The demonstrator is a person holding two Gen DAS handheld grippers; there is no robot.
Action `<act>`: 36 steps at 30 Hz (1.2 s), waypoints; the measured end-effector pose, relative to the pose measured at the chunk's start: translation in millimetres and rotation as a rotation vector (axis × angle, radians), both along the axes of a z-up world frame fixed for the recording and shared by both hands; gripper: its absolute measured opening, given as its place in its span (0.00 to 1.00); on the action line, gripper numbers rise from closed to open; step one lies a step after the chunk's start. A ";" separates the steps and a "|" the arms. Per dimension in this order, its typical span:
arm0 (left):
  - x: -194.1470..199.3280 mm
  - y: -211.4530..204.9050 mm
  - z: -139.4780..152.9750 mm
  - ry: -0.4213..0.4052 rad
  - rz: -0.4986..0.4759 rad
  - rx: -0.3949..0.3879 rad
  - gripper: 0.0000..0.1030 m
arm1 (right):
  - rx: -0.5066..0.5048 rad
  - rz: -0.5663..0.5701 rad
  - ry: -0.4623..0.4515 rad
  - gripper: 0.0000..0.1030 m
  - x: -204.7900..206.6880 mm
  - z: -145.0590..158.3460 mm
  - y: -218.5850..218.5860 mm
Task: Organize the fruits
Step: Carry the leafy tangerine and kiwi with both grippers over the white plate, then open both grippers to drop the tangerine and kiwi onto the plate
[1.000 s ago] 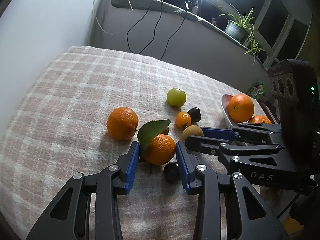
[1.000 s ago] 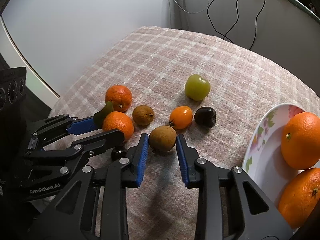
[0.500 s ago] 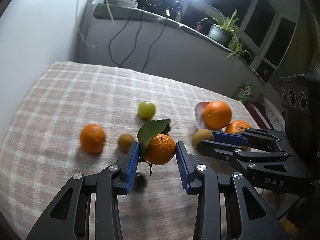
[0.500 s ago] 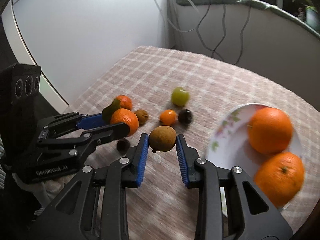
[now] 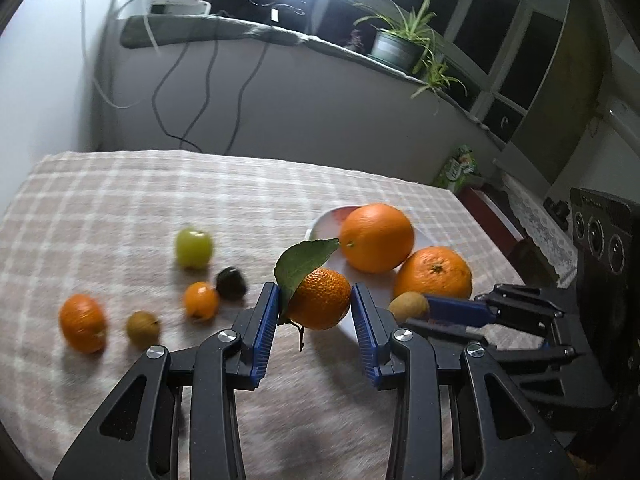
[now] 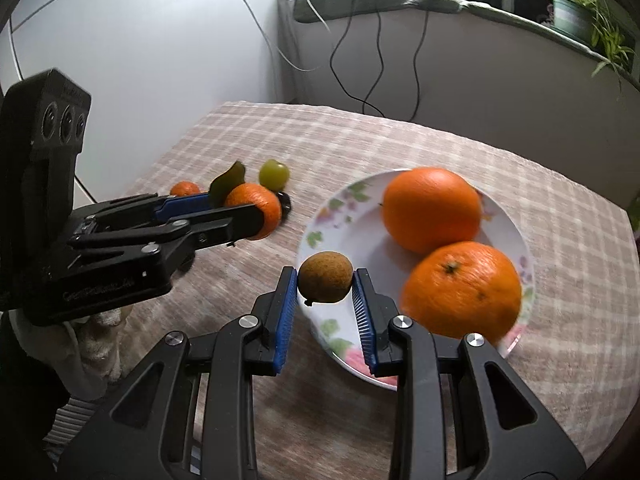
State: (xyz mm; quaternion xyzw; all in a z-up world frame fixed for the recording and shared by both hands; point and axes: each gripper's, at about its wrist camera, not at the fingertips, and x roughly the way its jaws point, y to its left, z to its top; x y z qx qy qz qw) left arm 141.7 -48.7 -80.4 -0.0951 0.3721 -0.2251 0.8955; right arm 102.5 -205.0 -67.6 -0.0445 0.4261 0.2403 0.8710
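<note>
My left gripper is shut on a leafy mandarin and holds it in the air just left of the white floral plate. My right gripper is shut on a small brown fruit and holds it over the plate's near-left rim. Two big oranges lie on the plate. Left on the cloth are a green fruit, a dark fruit, a small orange fruit, a brown fruit and a mandarin.
The checked tablecloth covers the table, with its edge at the right near a red chair. A wall with hanging cables and a sill with a potted plant stand behind.
Both grippers have lifted their fruits off the cloth and carried them right, toward the plate. The brown fruit now hangs over the plate's rim.
</note>
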 end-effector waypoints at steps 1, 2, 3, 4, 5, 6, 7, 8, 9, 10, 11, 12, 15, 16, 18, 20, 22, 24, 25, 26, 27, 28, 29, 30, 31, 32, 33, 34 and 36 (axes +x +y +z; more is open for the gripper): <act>2.8 -4.5 -0.3 0.001 -0.007 0.000 0.34 | 0.001 -0.005 0.001 0.29 -0.6 -0.3 -3.4; 3.6 -6.7 -0.7 0.002 -0.011 0.000 0.34 | 0.002 -0.008 0.000 0.29 -1.2 -0.4 -5.4; 6.5 -11.6 -1.1 0.003 -0.019 0.002 0.34 | 0.002 -0.011 -0.001 0.29 -2.1 0.1 -7.8; 7.4 -14.4 -0.9 0.003 -0.023 0.004 0.34 | 0.001 -0.015 -0.004 0.29 -2.8 0.7 -9.9; 9.4 -18.0 -1.0 0.003 -0.028 0.008 0.34 | 0.000 -0.019 -0.006 0.29 -3.5 1.2 -11.4; 12.4 -22.3 -1.7 0.006 -0.035 0.009 0.34 | -0.001 -0.022 -0.006 0.29 -3.6 1.6 -13.6; 14.2 -25.3 -2.3 0.008 -0.039 0.011 0.34 | -0.002 -0.024 -0.005 0.29 -4.0 1.4 -15.2; 15.1 -27.5 -2.6 0.009 -0.041 0.013 0.34 | -0.002 -0.028 -0.005 0.29 -4.7 1.7 -17.4; 16.9 -30.6 -3.4 0.011 -0.045 0.016 0.34 | -0.003 -0.031 -0.003 0.29 -4.8 1.5 -19.4; 18.5 -33.4 -4.2 0.013 -0.049 0.019 0.34 | -0.003 -0.032 -0.003 0.29 -4.8 1.2 -20.2; 19.5 -34.4 -4.8 0.014 -0.052 0.021 0.34 | -0.002 -0.034 -0.001 0.29 -4.8 0.7 -21.4; 21.0 -36.8 -6.0 0.018 -0.056 0.024 0.34 | -0.001 -0.034 0.001 0.29 -5.1 -0.2 -22.2; 22.5 -39.6 -7.7 0.024 -0.061 0.027 0.34 | -0.004 -0.033 0.003 0.29 -6.9 -2.2 -23.3; 22.9 -41.0 -7.7 0.025 -0.062 0.028 0.34 | -0.004 -0.032 0.004 0.29 -6.9 -2.9 -23.1; 23.3 -41.6 -8.0 0.027 -0.065 0.031 0.34 | -0.005 -0.029 0.005 0.29 -7.2 -3.5 -22.4; 24.2 -42.2 -8.1 0.029 -0.066 0.033 0.34 | -0.009 -0.026 0.003 0.29 -7.2 -3.8 -21.2; 26.5 -45.1 -7.4 0.031 -0.069 0.034 0.34 | -0.012 -0.024 0.003 0.29 -6.8 -4.8 -19.9; 26.6 -47.3 -6.9 0.029 -0.076 0.038 0.34 | -0.017 -0.021 0.004 0.29 -6.1 -5.9 -18.5; 26.2 -48.1 -6.7 0.029 -0.080 0.041 0.35 | -0.019 -0.021 0.003 0.29 -6.0 -6.3 -18.2; 26.0 -48.8 -6.6 0.029 -0.081 0.044 0.35 | -0.022 -0.024 0.000 0.29 -6.2 -6.6 -18.2; 27.4 -50.5 -6.4 0.030 -0.083 0.048 0.35 | -0.024 -0.025 -0.002 0.29 -6.6 -6.9 -18.2; 27.2 -50.7 -6.7 0.030 -0.084 0.050 0.35 | -0.026 -0.027 -0.003 0.29 -6.6 -7.0 -18.4; 27.4 -51.5 -7.0 0.031 -0.084 0.053 0.35 | -0.025 -0.026 -0.001 0.29 -6.6 -7.0 -18.7; 27.6 -52.2 -7.3 0.034 -0.083 0.055 0.35 | -0.025 -0.026 -0.001 0.29 -6.5 -7.0 -18.8; 28.1 -52.6 -7.9 0.038 -0.083 0.058 0.35 | -0.027 -0.027 -0.003 0.29 -6.7 -7.2 -18.4; 29.4 -53.9 -8.3 0.040 -0.083 0.059 0.35 | -0.029 -0.024 -0.005 0.30 -6.8 -7.3 -18.3; 30.1 -54.2 -8.8 0.045 -0.082 0.060 0.35 | -0.028 -0.020 -0.006 0.34 -7.1 -7.2 -18.3; 30.3 -54.5 -9.0 0.046 -0.083 0.058 0.40 | -0.027 -0.016 -0.008 0.36 -7.4 -6.9 -17.5; 29.9 -54.9 -7.6 0.042 -0.079 0.053 0.48 | -0.028 -0.006 -0.013 0.44 -8.9 -6.9 -15.1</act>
